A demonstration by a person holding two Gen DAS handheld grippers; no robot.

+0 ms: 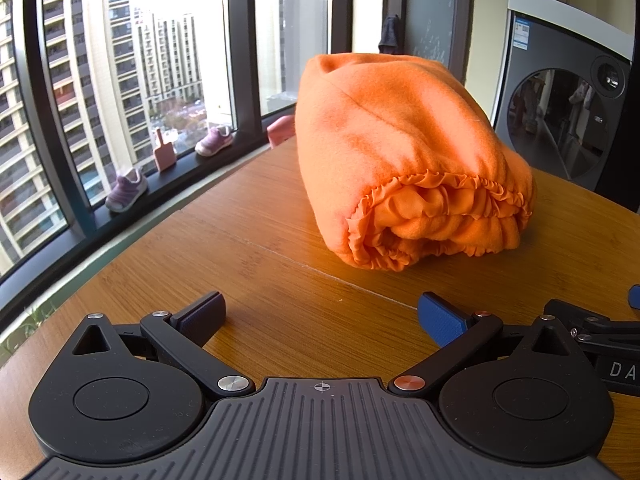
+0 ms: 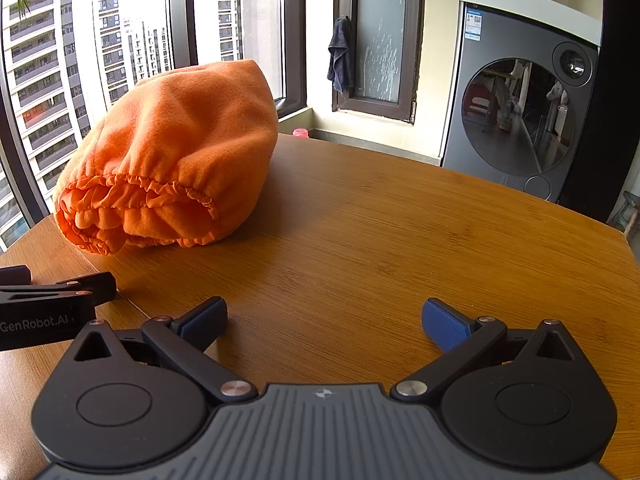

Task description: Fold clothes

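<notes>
The orange fleece garment (image 1: pixel 408 160) sits bundled in a fat roll on the wooden table (image 1: pixel 260 240), gathered elastic hem facing the cameras — in the right wrist view it's off to the left (image 2: pixel 168 152), near the window side of the table. Both grippers are down low over the tabletop, short of the bundle and not touching it. Left gripper (image 1: pixel 320 320) has its blue pads spread wide with nothing between them, and the right gripper (image 2: pixel 324 322) is just as wide and empty. They're side by side — each one's tip pokes into the edge of the other's view. Behind the table there's a grey washing machine (image 2: pixel 520 112), and a couple of small shoes (image 1: pixel 128 188) on the windowsill.
</notes>
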